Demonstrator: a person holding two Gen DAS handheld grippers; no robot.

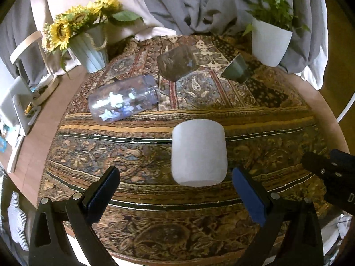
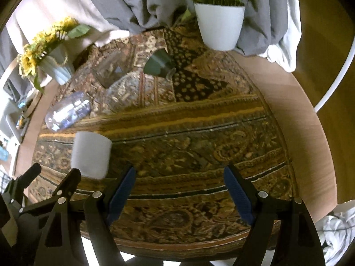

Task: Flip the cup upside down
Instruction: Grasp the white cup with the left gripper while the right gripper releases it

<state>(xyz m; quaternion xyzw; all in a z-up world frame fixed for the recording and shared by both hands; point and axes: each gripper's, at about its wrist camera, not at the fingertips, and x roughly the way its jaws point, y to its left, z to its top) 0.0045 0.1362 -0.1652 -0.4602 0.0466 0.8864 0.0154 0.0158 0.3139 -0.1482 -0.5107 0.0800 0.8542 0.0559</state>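
Note:
A plain white cup (image 1: 199,152) stands on the patterned cloth with its closed end up. My left gripper (image 1: 176,196) is open, its fingers just short of the cup on either side, touching nothing. In the right wrist view the same cup (image 2: 91,154) stands at the lower left. My right gripper (image 2: 179,194) is open and empty over bare cloth to the right of the cup. Its black frame (image 1: 332,173) shows at the right edge of the left wrist view.
On the patterned cloth (image 1: 155,133) beyond the cup are a clear bluish glass (image 1: 124,99), a smoky dark glass (image 1: 177,63) and a dark green cup (image 1: 236,68). A sunflower pot (image 1: 88,51) stands far left, a white plant pot (image 1: 270,42) far right. The round table's edge (image 2: 299,115) curves right.

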